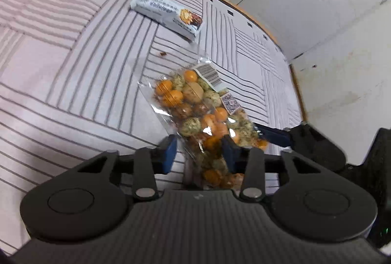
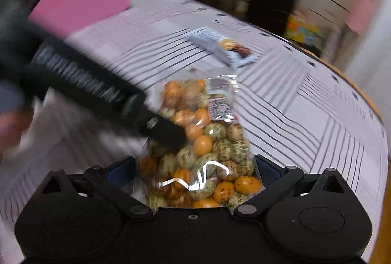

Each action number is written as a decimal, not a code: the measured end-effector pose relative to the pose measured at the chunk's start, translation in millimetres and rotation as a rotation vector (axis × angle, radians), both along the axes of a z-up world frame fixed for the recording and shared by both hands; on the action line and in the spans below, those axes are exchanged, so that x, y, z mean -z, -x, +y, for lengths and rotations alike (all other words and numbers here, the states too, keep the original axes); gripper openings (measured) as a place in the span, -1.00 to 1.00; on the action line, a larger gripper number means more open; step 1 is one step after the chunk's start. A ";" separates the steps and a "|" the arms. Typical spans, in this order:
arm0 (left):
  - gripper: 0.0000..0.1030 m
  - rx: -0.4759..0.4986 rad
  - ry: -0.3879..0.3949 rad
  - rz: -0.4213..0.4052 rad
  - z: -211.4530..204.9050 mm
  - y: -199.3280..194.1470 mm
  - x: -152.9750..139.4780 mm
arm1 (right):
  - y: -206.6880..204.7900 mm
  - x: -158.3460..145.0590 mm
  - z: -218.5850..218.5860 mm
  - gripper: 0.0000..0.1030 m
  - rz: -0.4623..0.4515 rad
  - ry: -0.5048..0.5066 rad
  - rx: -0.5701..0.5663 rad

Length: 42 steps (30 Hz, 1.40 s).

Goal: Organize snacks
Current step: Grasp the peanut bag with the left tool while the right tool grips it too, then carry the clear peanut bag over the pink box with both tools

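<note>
In the left wrist view, above the striped tablecloth, the left gripper pinches one clear bag of coated nuts by its lower end, apparently keeping it lifted; one wrapped snack bar lies well apart.

In the right wrist view, the right gripper stands wide around the bag's bottom, seemingly ready to take it.

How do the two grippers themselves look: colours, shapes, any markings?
Both are matte black. The left gripper and right gripper each have blue finger pads, angled link arms on silver pivot pins, and two rounded housings with circular caps. A ribbed black body shows on the left one. No cables or sleeves are visible.
</note>
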<state>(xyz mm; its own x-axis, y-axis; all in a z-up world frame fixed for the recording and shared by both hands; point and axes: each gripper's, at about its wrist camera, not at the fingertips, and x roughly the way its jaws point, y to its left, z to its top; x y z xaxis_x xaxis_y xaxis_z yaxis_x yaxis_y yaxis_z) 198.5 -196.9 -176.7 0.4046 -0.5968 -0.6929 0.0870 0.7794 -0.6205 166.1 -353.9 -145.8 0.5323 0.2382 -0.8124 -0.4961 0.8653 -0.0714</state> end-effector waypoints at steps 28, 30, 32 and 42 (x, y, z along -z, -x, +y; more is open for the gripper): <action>-0.31 0.205 -0.167 0.053 32.0 43.6 -70.9 | 61.6 -47.3 62.8 0.74 0.023 -0.108 0.258; -0.30 0.199 -0.182 0.055 40.6 50.6 -82.5 | 65.4 -55.9 70.8 0.74 0.029 -0.112 0.252; -0.29 0.191 -0.198 0.057 49.2 57.9 -93.1 | 68.9 -64.5 80.3 0.74 0.042 -0.121 0.249; -0.29 0.140 -0.214 0.019 105.1 97.9 -133.8 | 83.7 -100.0 132.8 0.74 0.059 -0.104 0.174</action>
